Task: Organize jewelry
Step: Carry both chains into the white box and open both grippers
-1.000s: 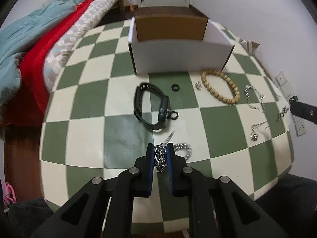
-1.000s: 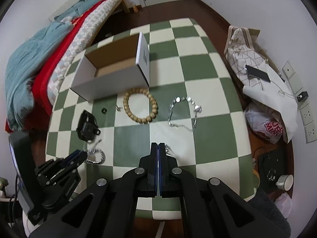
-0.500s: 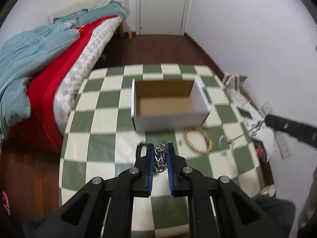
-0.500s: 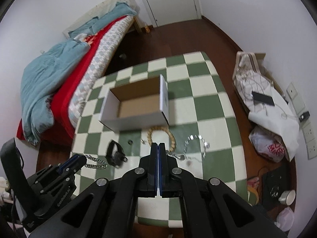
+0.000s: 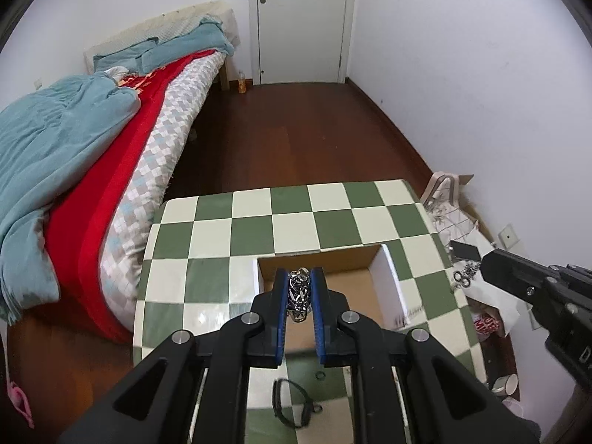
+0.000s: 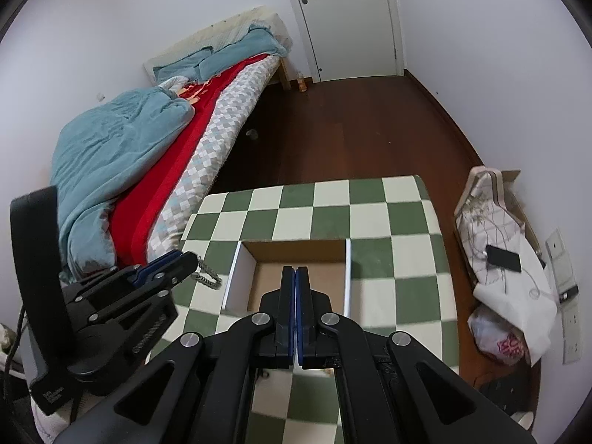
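Now raised over open cardboard box (image 5: 384,285), lower centre; left gripper (image 5: 300,288) clamping chunky silver chain (image 5: 299,296). Right gripper (image 6: 296,296) pads pressed together, nothing visible between.

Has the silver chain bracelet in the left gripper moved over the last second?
Yes. The silver chain bracelet, clamped in the left gripper, has risen off the checkered table and now hangs over the open white cardboard box.

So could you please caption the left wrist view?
Left claw holds a silver chain above the open box.
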The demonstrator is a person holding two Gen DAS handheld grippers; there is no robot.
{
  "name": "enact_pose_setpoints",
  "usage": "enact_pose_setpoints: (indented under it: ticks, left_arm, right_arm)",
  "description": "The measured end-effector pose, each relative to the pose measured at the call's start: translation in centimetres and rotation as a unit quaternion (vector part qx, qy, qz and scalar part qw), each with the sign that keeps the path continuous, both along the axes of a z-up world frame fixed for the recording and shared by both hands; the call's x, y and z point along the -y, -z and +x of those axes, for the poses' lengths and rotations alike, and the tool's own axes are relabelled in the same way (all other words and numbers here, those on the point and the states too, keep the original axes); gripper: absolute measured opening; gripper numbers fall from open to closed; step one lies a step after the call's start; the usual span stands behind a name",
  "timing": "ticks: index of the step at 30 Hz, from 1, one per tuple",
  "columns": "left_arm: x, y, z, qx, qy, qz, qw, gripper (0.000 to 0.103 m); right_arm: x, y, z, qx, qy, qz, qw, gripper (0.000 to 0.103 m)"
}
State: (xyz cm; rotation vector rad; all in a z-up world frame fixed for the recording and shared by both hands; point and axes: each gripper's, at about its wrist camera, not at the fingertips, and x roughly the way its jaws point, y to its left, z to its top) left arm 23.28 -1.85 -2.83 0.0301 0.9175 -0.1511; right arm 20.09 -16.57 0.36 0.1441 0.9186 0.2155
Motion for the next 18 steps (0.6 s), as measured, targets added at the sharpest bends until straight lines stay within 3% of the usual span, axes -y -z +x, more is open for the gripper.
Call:
enact_pose_setpoints:
  ticks: [6, 12, 18]
  left_arm:
    - [-0.3, 3.9, 4.1, -0.043, -0.007, -0.002, 0.9991, 0.009]
    - [-0.5, 7.3, 7.2, -0.092, -0.015, -0.018, 0.9955, 0.009]
    - [-0.5, 9.1, 9.1, -0.131, -0.016, -0.018, 0.9910, 0.012]
  right_arm:
    - [-1.4, 3.1, 5.2, -0.032, -0.003, -0.017, 0.999, 0.000]
    - [-1.0, 8.2, 9.8, -0.086, 0.005, -0.018, 0.996, 0.000]
    - [-0.8, 12.1, 13.0, -0.133, 0.005, -0.017, 0.991, 0.000]
